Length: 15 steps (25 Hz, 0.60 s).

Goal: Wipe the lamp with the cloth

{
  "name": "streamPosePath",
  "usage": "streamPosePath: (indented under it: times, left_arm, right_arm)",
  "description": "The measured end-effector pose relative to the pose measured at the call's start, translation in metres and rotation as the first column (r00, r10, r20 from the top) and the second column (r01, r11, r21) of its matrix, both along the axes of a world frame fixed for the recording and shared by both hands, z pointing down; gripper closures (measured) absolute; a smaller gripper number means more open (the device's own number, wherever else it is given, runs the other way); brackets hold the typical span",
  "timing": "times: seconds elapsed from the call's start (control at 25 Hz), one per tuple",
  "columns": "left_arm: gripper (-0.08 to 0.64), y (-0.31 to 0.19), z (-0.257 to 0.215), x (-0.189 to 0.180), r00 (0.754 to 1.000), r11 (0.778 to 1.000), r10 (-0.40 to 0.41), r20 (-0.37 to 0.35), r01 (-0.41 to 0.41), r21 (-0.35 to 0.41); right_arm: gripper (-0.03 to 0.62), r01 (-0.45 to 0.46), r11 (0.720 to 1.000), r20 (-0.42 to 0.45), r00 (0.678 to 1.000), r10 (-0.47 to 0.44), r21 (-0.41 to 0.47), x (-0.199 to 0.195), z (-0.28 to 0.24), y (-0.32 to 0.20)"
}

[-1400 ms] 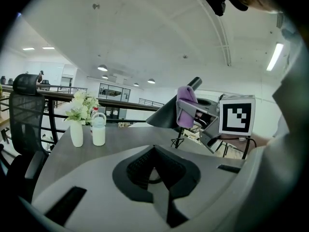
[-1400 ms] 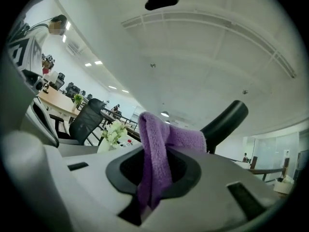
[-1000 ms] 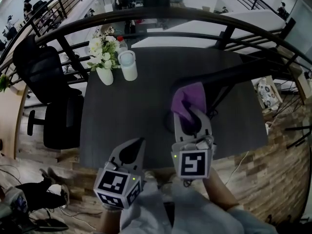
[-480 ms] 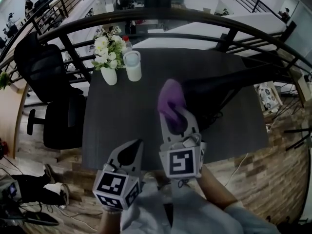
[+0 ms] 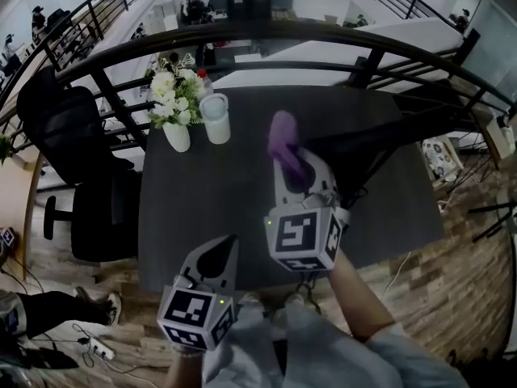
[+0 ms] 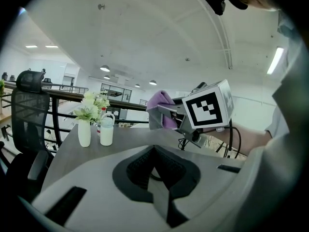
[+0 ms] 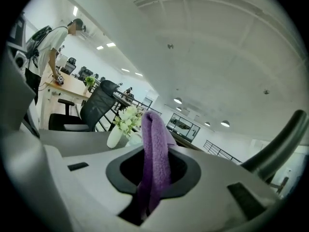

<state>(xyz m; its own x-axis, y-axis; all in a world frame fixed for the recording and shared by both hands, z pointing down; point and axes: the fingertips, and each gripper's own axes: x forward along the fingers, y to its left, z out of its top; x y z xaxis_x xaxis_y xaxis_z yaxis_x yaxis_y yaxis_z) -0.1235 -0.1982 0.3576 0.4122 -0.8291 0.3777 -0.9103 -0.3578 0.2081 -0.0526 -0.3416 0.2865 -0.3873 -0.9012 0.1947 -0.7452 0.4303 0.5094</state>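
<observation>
My right gripper (image 5: 294,166) is raised above the middle of the dark table (image 5: 202,208) and shut on a purple cloth (image 5: 284,140). The cloth sticks up from between the jaws in the right gripper view, where it (image 7: 154,158) hangs over them. Just right of the cloth lies the black lamp (image 5: 380,134), its long arm reaching toward the table's far right; the same lamp arm (image 7: 279,146) curves up at the right. My left gripper (image 5: 215,259) is low at the table's near edge, shut and empty (image 6: 154,154). It looks at the cloth (image 6: 161,108).
A white vase of flowers (image 5: 174,107) and a white lidded bottle (image 5: 215,118) stand at the table's far left corner. A black office chair (image 5: 69,140) is left of the table. A dark railing (image 5: 242,37) runs behind it. Lamp cables hang off the near right edge.
My right gripper has risen and moved left and forward with the cloth, off the lamp's near end. The left gripper has stayed put.
</observation>
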Motion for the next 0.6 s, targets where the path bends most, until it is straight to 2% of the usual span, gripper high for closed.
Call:
streamPosePath:
  times: [0.16, 0.36, 0.48, 0.6]
  left_arm:
    - [0.546, -0.004, 0.0, 0.001, 1.0, 1.0, 0.025, -0.01, -0.025, 0.0]
    - [0.546, -0.008, -0.003, 0.01, 0.997, 0.997, 0.075, -0.019, -0.075, -0.01]
    - [0.546, -0.012, -0.005, 0.017, 0.995, 0.995, 0.1, -0.019, -0.1, 0.005]
    - [0.546, -0.015, -0.006, 0.027, 0.991, 0.991, 0.131, -0.022, -0.131, 0.011]
  right_arm:
    - [0.535, -0.066, 0.996, -0.092, 0.993, 0.07, 0.054, 0.016, -0.009, -0.007]
    - [0.535, -0.119, 0.977, -0.227, 0.961, 0.159, 0.179, 0.038, -0.029, -0.005]
    - [0.535, -0.159, 0.952, -0.25, 0.942, 0.225, 0.261, 0.056, -0.049, -0.003]
    - [0.535, -0.211, 0.916, -0.241, 0.922, 0.303, 0.342, 0.079, -0.07, 0.001]
